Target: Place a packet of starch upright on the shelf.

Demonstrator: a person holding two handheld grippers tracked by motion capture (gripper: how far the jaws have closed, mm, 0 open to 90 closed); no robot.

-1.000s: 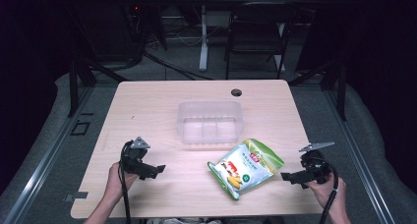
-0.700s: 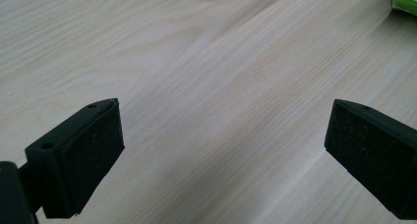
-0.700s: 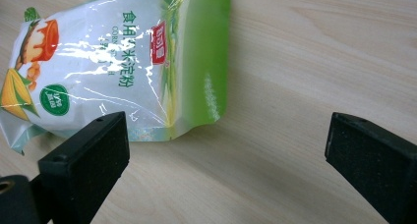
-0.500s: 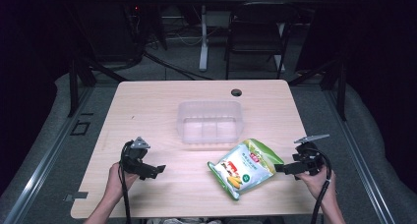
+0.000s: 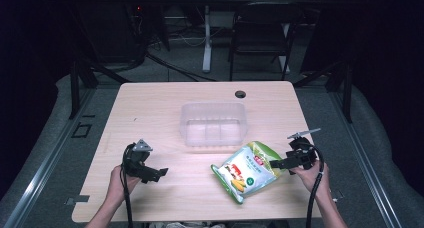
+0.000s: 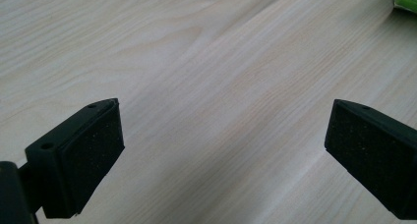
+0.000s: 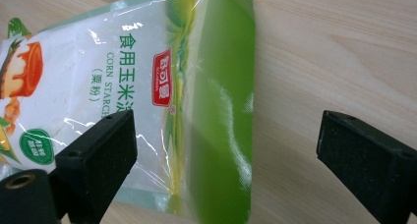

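On the pale wooden worktop (image 5: 150, 113), near its front right edge: a green-and-white corn starch bag (image 5: 247, 169) lying flat, just in front of a clear plastic container (image 5: 213, 123). At the bag's right end, right hand-held gripper (image 5: 278, 163) low over the wood, jaws spread but just closing slightly, the green edge of the bag (image 7: 216, 111) between them, pads not yet pressing. Toward the front left, well apart from the bag, left hand-held gripper (image 5: 159, 174) with jaws spread wide over bare wood, holding nothing.
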